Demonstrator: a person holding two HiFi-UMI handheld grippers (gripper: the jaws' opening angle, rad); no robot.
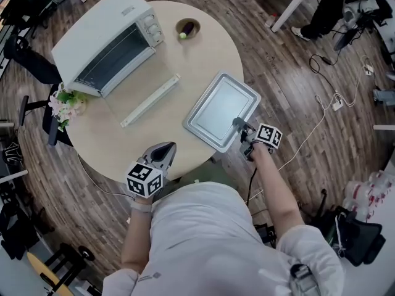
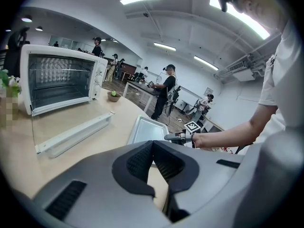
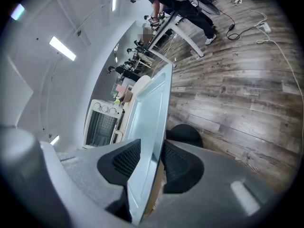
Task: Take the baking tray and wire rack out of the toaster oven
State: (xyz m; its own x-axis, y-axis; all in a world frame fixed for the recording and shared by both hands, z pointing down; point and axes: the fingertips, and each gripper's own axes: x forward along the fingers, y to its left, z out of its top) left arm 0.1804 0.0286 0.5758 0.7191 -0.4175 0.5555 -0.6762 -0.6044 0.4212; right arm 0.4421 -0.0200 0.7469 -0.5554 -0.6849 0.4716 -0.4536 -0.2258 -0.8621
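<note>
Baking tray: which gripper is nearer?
Right. The right gripper has its jaws either side of the near rim of the baking tray; the left gripper hangs apart, to its left.

On the table (image 1: 179, 66), the toaster oven (image 1: 105, 42) sits far left, its open door (image 1: 150, 100) before it, a bowl (image 1: 187, 28) to its right, and the baking tray (image 1: 222, 110) at the near right edge.

My round, pale bench (image 1: 123, 147) bears the white toaster oven (image 1: 102, 39) at its far left, door (image 1: 143, 100) dropped open. The baking tray (image 1: 219, 110) lies flat nearer me, a small bowl (image 1: 187, 28) sits far off, and flowers (image 1: 65, 106) stand at the left rim.
</note>
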